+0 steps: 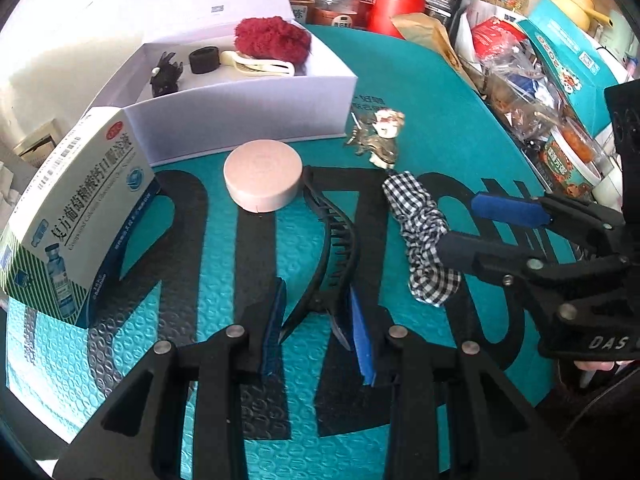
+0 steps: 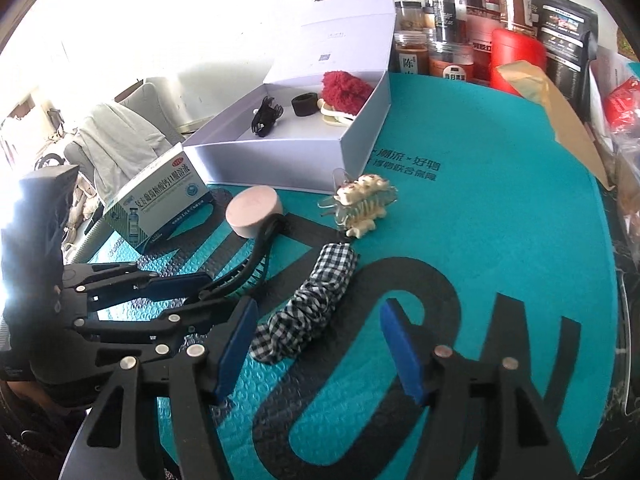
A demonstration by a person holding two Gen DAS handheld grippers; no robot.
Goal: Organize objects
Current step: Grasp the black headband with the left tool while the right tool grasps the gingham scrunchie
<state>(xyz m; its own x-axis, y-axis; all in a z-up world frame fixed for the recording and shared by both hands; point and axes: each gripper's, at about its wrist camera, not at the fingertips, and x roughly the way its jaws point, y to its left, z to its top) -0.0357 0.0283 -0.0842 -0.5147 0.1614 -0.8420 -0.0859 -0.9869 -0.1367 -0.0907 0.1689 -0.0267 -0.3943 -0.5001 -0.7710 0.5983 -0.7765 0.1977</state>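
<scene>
The left gripper [image 1: 316,320] has its fingers partly closed around the handle end of the black clip [image 1: 332,240], blue pads on both sides; whether they actually press it is hard to tell, since the handles blur into the dark print on the mat [image 1: 420,100]. The clip curves away toward 12 o'clock, its tip just beside the pink tin [image 1: 262,180]. In the right wrist view that grasp is hidden behind the left gripper's black linkage. The right gripper [image 2: 320,344] is wide open and holds nothing; the checked scrunchie [image 2: 308,308] lies on the desk between its fingers, nearer the left one, reaching toward 12 o'clock. Beyond it sits a cream clip [image 2: 364,204], its clear parts hard to make out. The white box [image 1: 248,128] at 11 o'clock holds a red scrunchie [image 1: 272,38], a black band [image 1: 203,60], a small dark clip [image 1: 166,74] and a cream piece partly hidden under the red one. The medicine carton [image 1: 76,216] is cut off at 9 o'clock
</scene>
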